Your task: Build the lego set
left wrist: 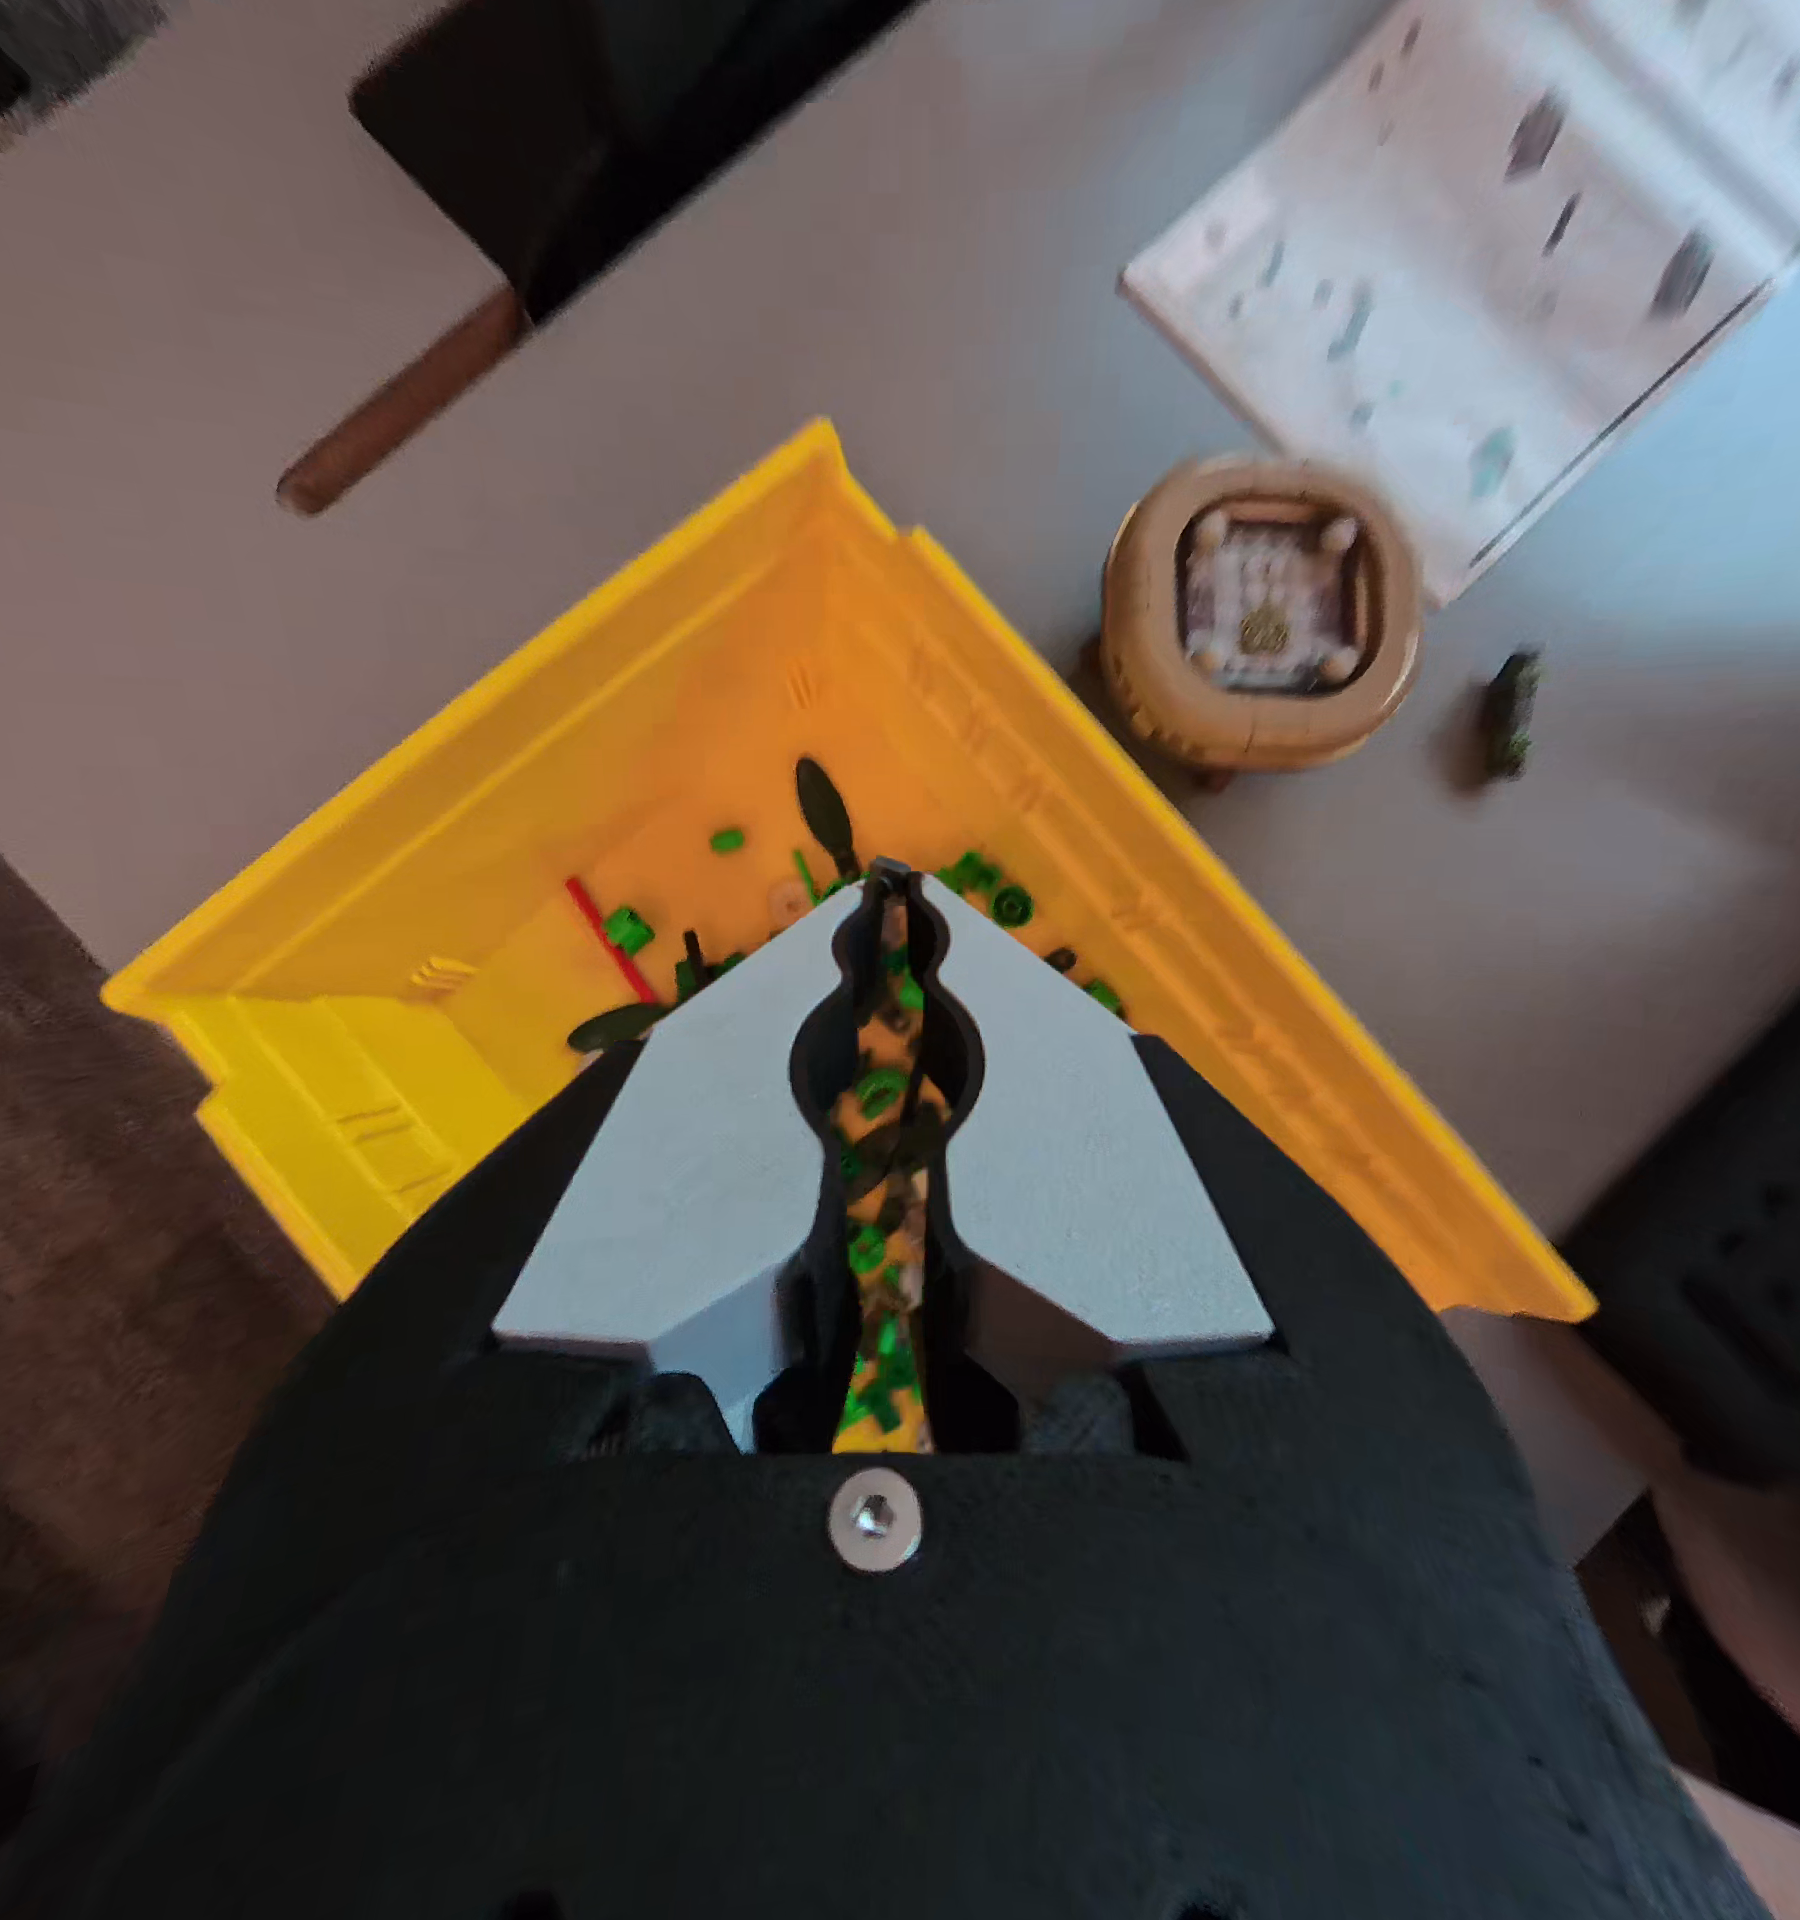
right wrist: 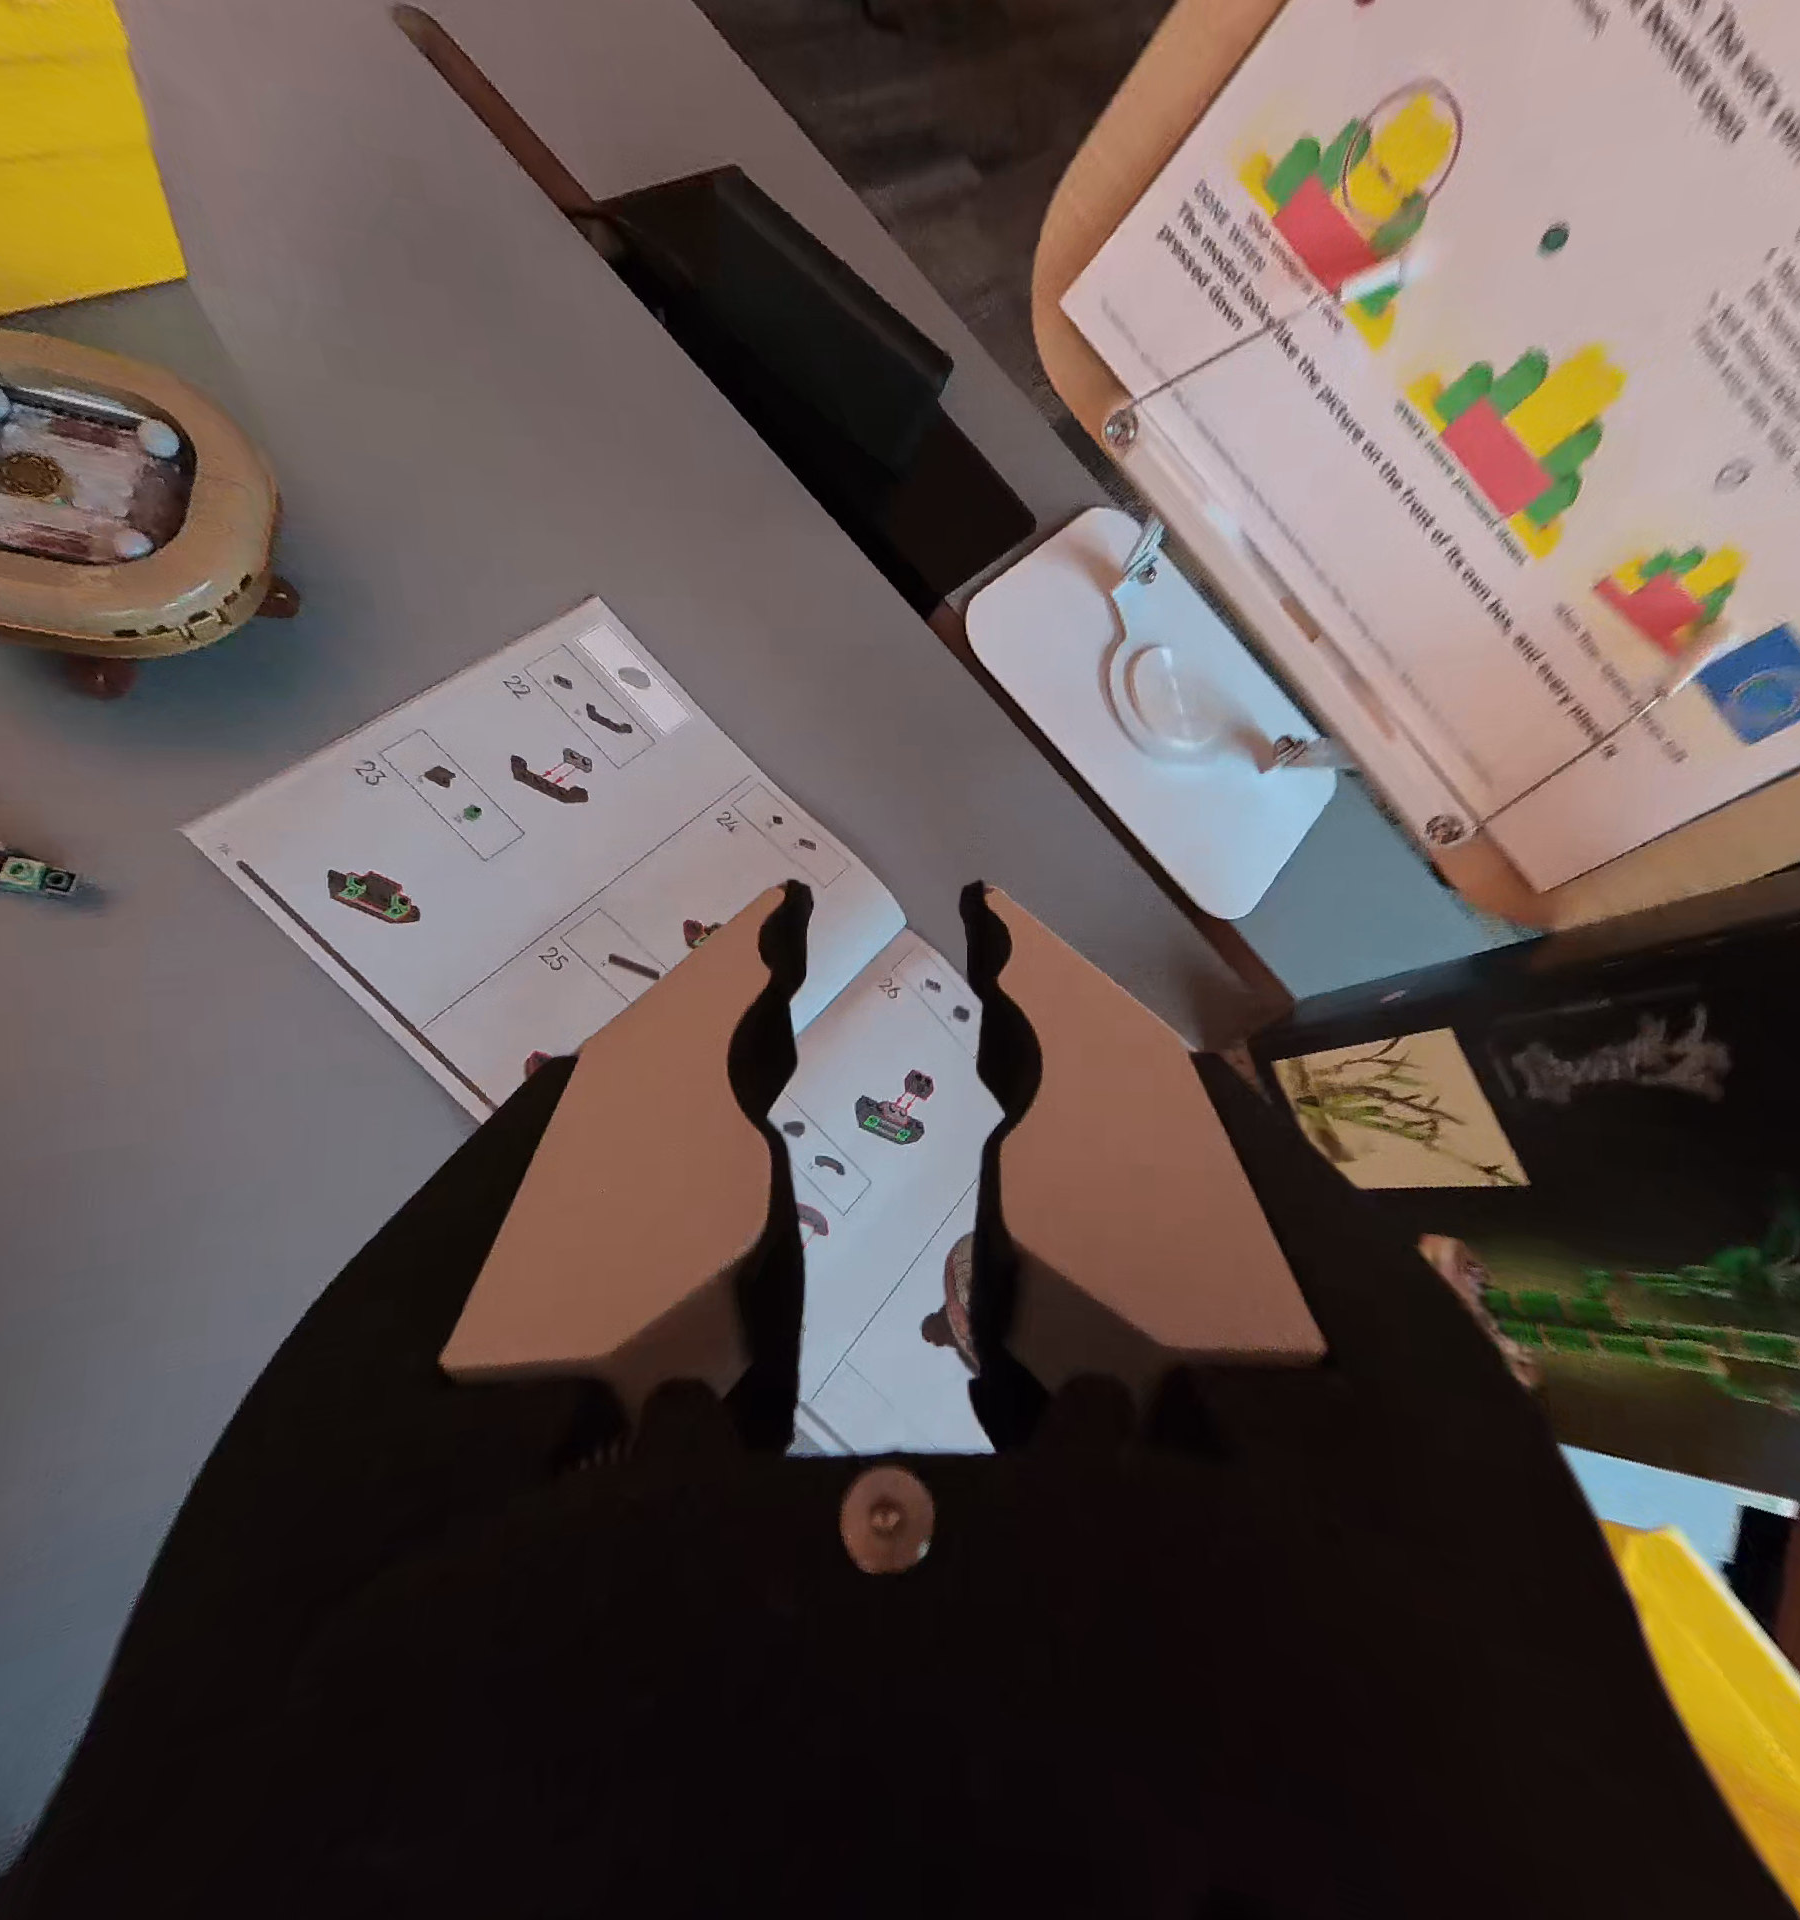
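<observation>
My left gripper (left wrist: pixel 891 881) hangs over a yellow bin (left wrist: pixel 522 717) of loose green and dark lego pieces (left wrist: pixel 626 928). It is shut on a small thin black lego piece (left wrist: pixel 889 871) at its tips. A round tan pot build (left wrist: pixel 1260 613) stands on the grey table beside the bin and also shows in the right wrist view (right wrist: pixel 75 488). A small dark and green sub-assembly (right wrist: pixel 13 868) lies near it. My right gripper (right wrist: pixel 885 904) is open and empty above the open instruction booklet (right wrist: pixel 563 810).
A wooden stand with a printed sheet (right wrist: pixel 1498 416) rises on a white base (right wrist: pixel 1135 707) at the right. The dark lego box (right wrist: pixel 1654 1195) lies beside it. A second yellow bin edge (right wrist: pixel 1748 1714) shows at lower right. Table edge and dark chair (left wrist: pixel 563 156) are beyond.
</observation>
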A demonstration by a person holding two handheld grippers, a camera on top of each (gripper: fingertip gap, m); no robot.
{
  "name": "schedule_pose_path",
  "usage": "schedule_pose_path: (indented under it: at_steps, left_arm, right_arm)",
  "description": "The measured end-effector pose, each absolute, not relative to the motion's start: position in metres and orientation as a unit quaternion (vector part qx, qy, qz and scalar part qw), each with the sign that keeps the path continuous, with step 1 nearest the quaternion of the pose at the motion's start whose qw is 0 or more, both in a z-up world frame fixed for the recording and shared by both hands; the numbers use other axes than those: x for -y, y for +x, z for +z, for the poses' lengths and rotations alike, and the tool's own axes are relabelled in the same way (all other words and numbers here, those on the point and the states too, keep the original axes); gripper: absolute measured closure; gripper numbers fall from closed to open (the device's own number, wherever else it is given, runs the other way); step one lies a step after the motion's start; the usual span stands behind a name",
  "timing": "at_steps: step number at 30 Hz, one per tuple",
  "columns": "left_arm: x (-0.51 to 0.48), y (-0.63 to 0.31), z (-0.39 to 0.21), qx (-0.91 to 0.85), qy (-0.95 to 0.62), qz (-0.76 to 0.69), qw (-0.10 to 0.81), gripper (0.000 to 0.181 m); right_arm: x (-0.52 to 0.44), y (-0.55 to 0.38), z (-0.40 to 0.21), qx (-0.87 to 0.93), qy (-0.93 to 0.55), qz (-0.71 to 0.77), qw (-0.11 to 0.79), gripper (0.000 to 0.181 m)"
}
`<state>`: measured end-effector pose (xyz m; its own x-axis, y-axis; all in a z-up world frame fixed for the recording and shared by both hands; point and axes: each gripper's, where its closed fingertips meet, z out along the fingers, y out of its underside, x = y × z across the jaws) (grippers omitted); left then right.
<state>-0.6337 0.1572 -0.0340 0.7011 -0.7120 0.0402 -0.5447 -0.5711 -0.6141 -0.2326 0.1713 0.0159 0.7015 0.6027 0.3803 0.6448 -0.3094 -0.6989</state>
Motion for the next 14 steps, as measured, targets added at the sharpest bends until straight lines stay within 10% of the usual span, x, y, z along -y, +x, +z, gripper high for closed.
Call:
schedule_pose_path:
  at_steps: [1,14]
  left_arm:
    - [-0.157,-0.628,-0.028,-0.353,-0.871,-0.155,0.303,0.179]
    - [-0.136,-0.586,0.01,-0.396,-0.817,-0.196,0.37,0.18]
  right_arm:
    - [-0.172,-0.23,0.012,0.383,-0.811,-0.016,0.441,0.151]
    - [-0.188,-0.234,-0.013,0.39,-0.83,-0.029,0.397,0.152]
